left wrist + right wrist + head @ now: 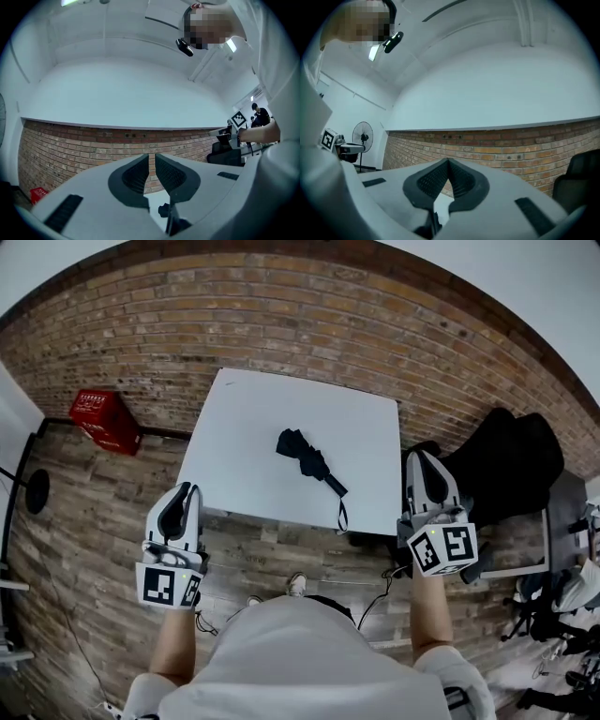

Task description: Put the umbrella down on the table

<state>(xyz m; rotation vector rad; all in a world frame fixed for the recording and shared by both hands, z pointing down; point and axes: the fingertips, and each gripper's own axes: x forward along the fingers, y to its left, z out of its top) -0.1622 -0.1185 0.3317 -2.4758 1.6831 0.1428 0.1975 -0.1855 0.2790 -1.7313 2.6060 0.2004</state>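
Both grippers are hovering empty off the near edge of the table (253,418): left gripper (185,491) standing a slit apart, right gripper (418,459) clenched. The umbrella (307,459) is lying folded right of the tabletop's middle. Placement appears done; the next move calls only for keeping clear.

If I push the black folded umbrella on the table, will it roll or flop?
Probably floppy: the umbrella lies loosely bunched. It likely will not roll far, as its folds look uneven. Its strap by the table edge might snag.
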